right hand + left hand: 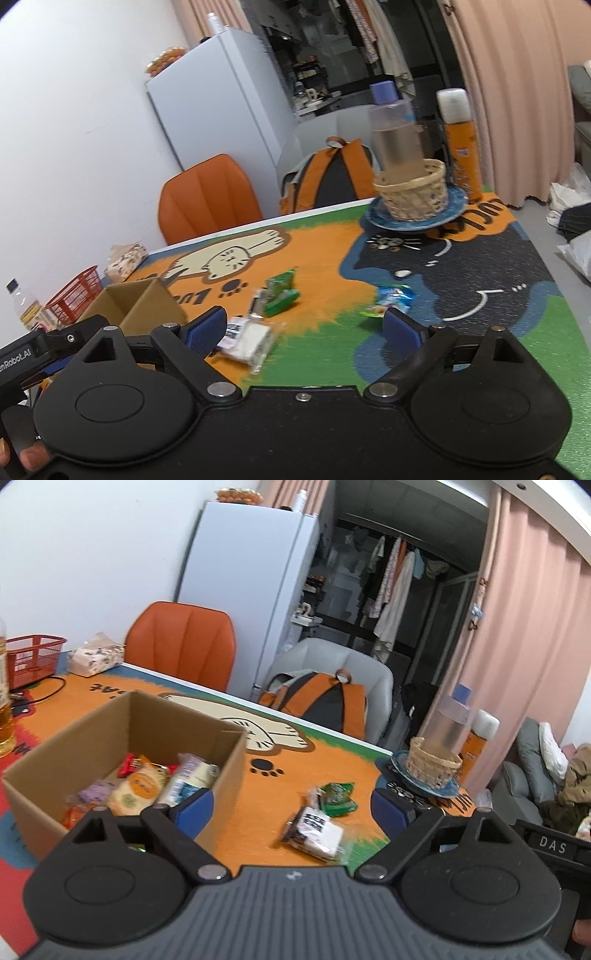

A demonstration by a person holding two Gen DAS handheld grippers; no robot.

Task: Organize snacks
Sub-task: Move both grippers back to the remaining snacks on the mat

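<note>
Snacks already fill the cardboard box (122, 738); a white packet (314, 829) and green packet (338, 794) lie loose on the bench (332, 258). Both left tongs (291, 805) and right tongs (304, 328) gape empty, likely ready to collect them.

An open cardboard box (122, 746) stood on the table, several wrapped snacks (147, 782) piled inside. Beside it lay a clear packet (314, 829), a green packet (338, 794) and, apart, what looked like a blue-green wrapper (393, 300).

Even indoor light, slight blur, fisheye-curved edges.
</note>
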